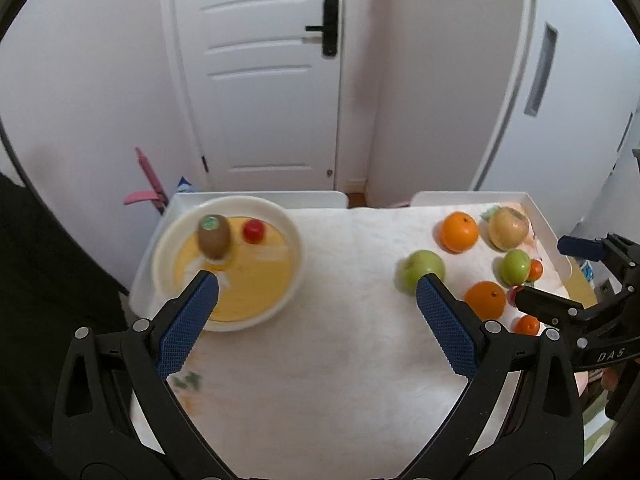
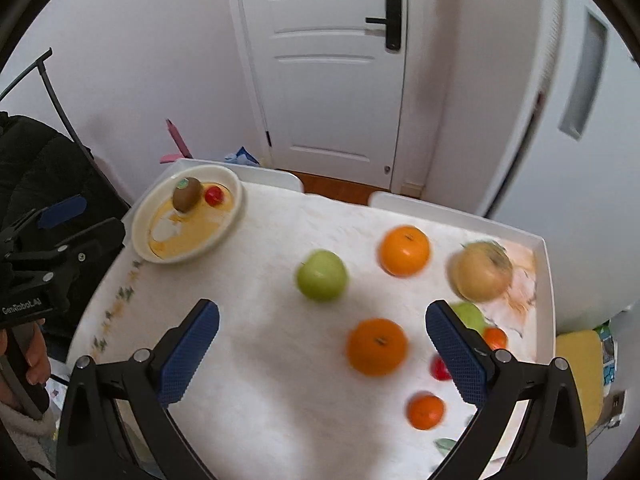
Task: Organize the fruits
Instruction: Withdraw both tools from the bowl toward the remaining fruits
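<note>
A round cream plate with a yellow middle (image 2: 140, 232) sits at the far left corner of the white cloth-covered table (image 2: 260, 264). On the plate a brown fuzzy kiwi (image 2: 186, 194) stands next to a small red tomato (image 2: 213, 195). The other fruits lie along the right edge of the table: a big green apple (image 2: 321, 275), two big oranges (image 2: 405, 250) (image 2: 377, 346), a yellow pear-like fruit (image 2: 482, 271) and some small ones. The left gripper (image 1: 316, 294) has its blue fingers wide apart and holds nothing. The right gripper (image 2: 322, 326) is wide apart too, above the near orange.
</note>
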`<state>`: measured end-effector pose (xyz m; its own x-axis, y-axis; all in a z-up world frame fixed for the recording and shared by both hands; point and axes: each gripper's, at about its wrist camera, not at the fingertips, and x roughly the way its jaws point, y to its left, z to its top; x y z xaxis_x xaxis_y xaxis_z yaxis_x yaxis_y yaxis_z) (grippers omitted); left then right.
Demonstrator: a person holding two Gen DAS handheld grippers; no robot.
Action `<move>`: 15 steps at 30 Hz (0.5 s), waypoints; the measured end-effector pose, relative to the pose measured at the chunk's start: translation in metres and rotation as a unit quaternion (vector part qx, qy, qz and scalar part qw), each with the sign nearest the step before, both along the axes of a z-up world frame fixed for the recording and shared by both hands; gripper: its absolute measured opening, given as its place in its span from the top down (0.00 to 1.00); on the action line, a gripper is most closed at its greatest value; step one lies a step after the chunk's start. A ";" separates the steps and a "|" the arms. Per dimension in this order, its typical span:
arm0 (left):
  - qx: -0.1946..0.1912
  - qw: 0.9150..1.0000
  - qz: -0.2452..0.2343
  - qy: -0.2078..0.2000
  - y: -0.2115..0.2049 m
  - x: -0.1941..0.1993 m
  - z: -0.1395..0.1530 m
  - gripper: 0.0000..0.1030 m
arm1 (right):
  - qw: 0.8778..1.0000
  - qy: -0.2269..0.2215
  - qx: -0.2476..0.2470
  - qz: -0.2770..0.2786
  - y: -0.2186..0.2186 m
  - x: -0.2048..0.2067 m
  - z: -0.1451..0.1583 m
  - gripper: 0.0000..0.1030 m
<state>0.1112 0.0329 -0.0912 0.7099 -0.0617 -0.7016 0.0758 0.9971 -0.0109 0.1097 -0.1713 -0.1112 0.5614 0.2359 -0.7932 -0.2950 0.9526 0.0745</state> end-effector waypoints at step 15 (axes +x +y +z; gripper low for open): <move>0.012 0.999 -0.014 0.037 -0.087 0.042 -0.076 0.00 | 0.997 -0.005 -0.039 0.061 -0.046 -0.008 -0.073 0.00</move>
